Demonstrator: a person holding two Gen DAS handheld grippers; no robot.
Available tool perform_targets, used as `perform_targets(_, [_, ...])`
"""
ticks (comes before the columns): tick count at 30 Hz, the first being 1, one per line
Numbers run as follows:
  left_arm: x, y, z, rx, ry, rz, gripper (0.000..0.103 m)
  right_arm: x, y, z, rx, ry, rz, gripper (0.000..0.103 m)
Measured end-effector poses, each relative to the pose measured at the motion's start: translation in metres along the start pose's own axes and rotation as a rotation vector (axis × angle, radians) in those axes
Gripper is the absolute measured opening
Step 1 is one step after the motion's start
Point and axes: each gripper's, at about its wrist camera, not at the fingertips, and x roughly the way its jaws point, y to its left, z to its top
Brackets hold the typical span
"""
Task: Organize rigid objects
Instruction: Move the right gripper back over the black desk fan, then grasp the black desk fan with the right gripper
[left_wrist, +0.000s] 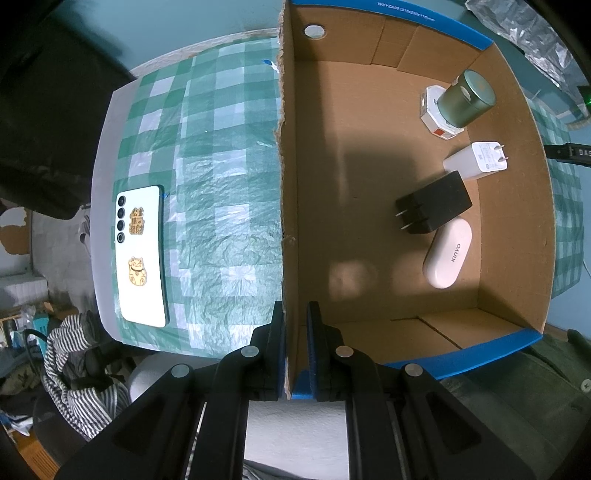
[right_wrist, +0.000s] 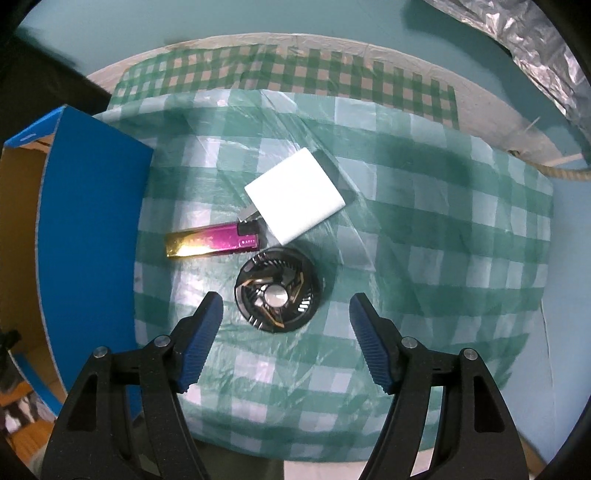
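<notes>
Seen from above, the left tongs (left_wrist: 296, 350) are clamped tight on the near side wall of an open brown cardboard box with blue outer faces (left_wrist: 369, 229), one blue pad on each face of the wall. Inside the box, along its right side, lie a white oval case marked KINYO (left_wrist: 447, 253), a black plug-in charger (left_wrist: 434, 203) touching it, a white plug-in charger (left_wrist: 476, 160) just beyond, then a green cylindrical tin (left_wrist: 469, 98) lying against a white octagonal packet (left_wrist: 436, 118) at the far corner. Outside the box, to its left, a white smartphone with gold cat stickers (left_wrist: 142, 256) rests face down near the edge of the green-and-white checked plastic cloth (left_wrist: 221, 184) covering the table.

On the other side of the box, the right tongs (right_wrist: 286, 321) hang over the cloth with their jaws standing wide apart and gripping nothing. Between and just ahead of the blue pads lies a round black disc with gold trim and fan-like slots (right_wrist: 277, 291), untouched. Just beyond it lie a pink-and-gold metallic lighter (right_wrist: 212, 243) and a flat white square adapter (right_wrist: 295, 195), close together, with the box's blue wall to their left.
</notes>
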Motion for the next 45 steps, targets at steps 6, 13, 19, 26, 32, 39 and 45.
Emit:
perform_targets(6, [0.001,0.001,-0.001,-0.005,0.003,0.004,0.01,0.016,0.003,0.004,-0.016,0.002,-0.045,0.071])
perform_targets(13, [0.001,0.001,-0.001,-0.007,0.004,0.003,0.01,0.028,0.007,0.007,-0.011,0.012,-0.05,0.071])
perform_targets(19, [0.003,0.001,0.0,-0.009,0.008,0.003,0.01,0.038,0.01,0.009,-0.01,0.038,-0.054,0.063])
perform_targets(26, [0.003,0.001,0.001,-0.012,0.009,-0.002,0.01,0.041,0.014,0.006,-0.018,0.028,-0.07,0.061])
perform_targets(32, [0.003,0.0,0.001,-0.013,0.01,-0.003,0.01,0.036,0.022,-0.001,-0.057,0.02,-0.083,0.061])
perform_targets(39, [0.003,0.0,0.001,-0.013,0.011,-0.003,0.01,0.018,0.032,-0.004,-0.089,0.001,-0.084,0.061])
perform_targets(45, [0.003,0.0,0.001,-0.013,0.011,-0.003,0.01,-0.007,0.041,-0.006,-0.136,-0.011,-0.081,0.061])
